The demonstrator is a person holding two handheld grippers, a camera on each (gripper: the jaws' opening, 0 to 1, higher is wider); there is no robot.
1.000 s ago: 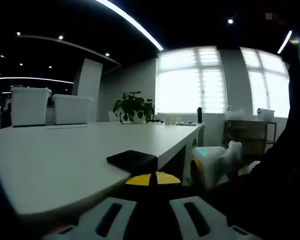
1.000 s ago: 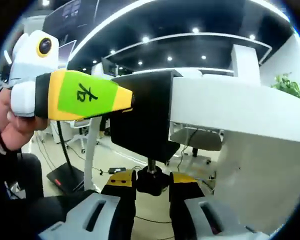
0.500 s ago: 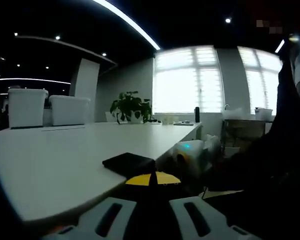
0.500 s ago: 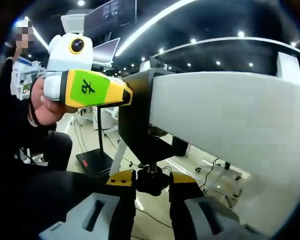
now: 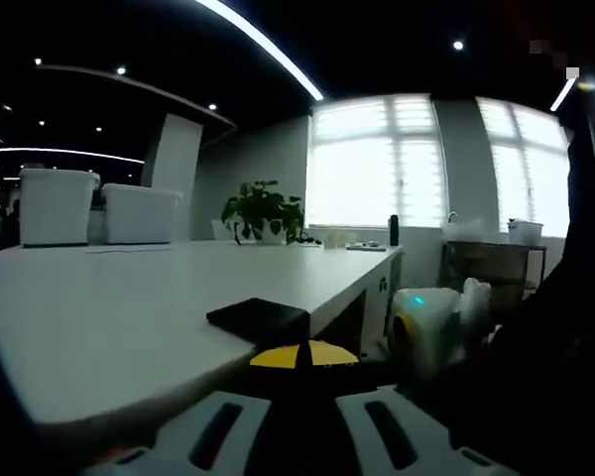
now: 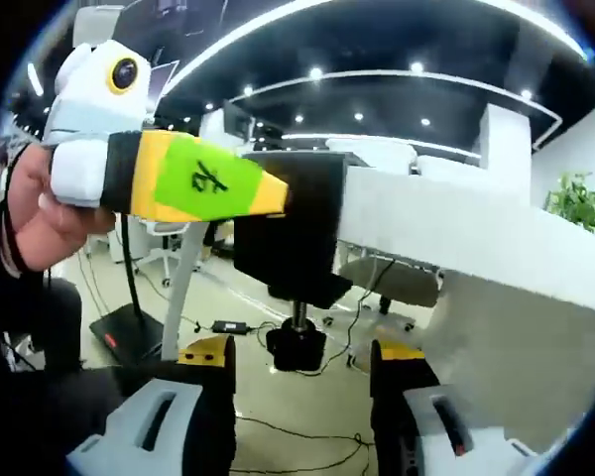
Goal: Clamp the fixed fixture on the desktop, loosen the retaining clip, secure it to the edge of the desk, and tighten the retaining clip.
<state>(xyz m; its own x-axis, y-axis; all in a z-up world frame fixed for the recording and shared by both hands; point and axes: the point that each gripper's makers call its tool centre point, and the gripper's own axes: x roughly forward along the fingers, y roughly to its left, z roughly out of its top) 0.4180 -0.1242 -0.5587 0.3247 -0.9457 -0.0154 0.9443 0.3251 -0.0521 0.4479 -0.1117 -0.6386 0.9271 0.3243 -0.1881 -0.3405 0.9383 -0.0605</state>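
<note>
Since a moment ago my right gripper (image 6: 297, 369) has spread wide off the one screw knob (image 6: 297, 349) under the single black clamp fixture (image 6: 290, 234) on the desk edge (image 6: 446, 230), while my left gripper (image 6: 283, 198) pinches its body; if undertightened, it could slip off.

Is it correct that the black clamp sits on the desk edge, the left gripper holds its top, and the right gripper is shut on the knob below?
Not quite. In the right gripper view the right gripper is open, its jaws apart on either side of the knob. The clamp sits on the desk edge, held by the left gripper.
</note>
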